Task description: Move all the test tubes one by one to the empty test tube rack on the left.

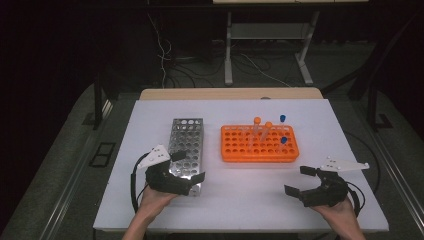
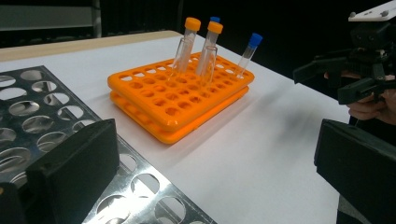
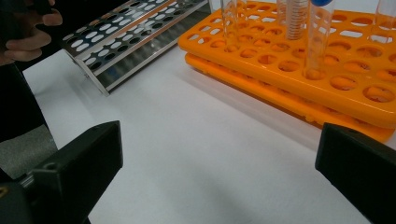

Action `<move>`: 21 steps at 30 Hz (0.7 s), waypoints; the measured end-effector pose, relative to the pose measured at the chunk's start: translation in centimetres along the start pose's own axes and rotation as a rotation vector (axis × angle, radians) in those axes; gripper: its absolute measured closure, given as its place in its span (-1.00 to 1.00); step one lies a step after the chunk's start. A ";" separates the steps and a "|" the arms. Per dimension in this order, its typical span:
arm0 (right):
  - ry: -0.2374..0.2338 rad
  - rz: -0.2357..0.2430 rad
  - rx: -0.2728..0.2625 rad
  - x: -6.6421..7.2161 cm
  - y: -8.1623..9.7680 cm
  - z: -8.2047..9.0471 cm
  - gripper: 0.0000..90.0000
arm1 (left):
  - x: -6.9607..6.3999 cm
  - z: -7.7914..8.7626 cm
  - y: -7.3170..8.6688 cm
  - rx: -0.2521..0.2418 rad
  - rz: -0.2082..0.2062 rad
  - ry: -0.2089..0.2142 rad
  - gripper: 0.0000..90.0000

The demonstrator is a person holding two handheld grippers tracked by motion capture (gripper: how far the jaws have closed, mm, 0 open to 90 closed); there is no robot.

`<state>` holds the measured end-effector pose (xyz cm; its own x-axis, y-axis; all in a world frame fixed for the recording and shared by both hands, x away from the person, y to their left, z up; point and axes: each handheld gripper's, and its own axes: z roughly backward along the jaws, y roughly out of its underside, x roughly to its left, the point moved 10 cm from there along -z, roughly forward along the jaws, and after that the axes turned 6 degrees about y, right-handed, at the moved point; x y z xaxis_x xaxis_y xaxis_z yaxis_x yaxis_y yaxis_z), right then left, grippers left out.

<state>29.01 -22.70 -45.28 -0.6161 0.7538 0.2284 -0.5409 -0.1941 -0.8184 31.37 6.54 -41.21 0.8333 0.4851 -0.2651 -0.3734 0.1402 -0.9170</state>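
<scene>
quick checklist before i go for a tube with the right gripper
1. Right gripper open, nothing between its jaws: ok.
2. Left gripper open, over the near end of the metal rack, holding nothing: ok.
3. Four tubes in the orange rack, caps clear to reach: orange caps, blue caps: ok.
4. Tubes upright: not ok, they lean in their holes.
5. Bare table between right gripper and orange rack: ok.
6. Tubes' contents: cannot tell.
</scene>
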 end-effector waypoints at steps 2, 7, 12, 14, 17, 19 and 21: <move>0.001 0.000 -0.001 0.0 0.0 0.0 -0.99 | 0.0 0.0 0.0 0.000 0.000 0.002 -1.00; 0.003 -0.005 0.004 -0.1 0.1 0.1 -0.99 | 0.0 0.1 0.0 -0.002 0.002 0.003 -1.00; 0.007 -0.011 0.012 -0.2 0.2 0.2 -0.99 | 0.1 0.2 0.0 -0.006 0.005 -0.001 -1.00; 0.009 -0.014 0.014 -0.2 0.2 0.2 -0.99 | 0.1 0.2 0.0 -0.006 0.007 -0.001 -1.00; 0.017 -0.014 0.016 -0.2 0.2 0.3 -0.99 | 0.1 0.2 0.0 -0.009 0.008 -0.001 -1.00; 0.019 -0.011 0.023 -0.2 0.2 0.4 -0.99 | 0.1 0.3 0.0 -0.009 0.009 0.000 -1.00; 0.026 -0.007 0.031 -0.2 0.1 0.4 -0.99 | 0.0 0.3 0.0 -0.008 0.011 0.001 -1.00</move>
<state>28.87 -23.14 -45.24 -0.5975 0.7713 0.2195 -0.5626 -0.2082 -0.8001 31.28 6.80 -41.18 0.8292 0.4862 -0.2758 -0.3795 0.1275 -0.9164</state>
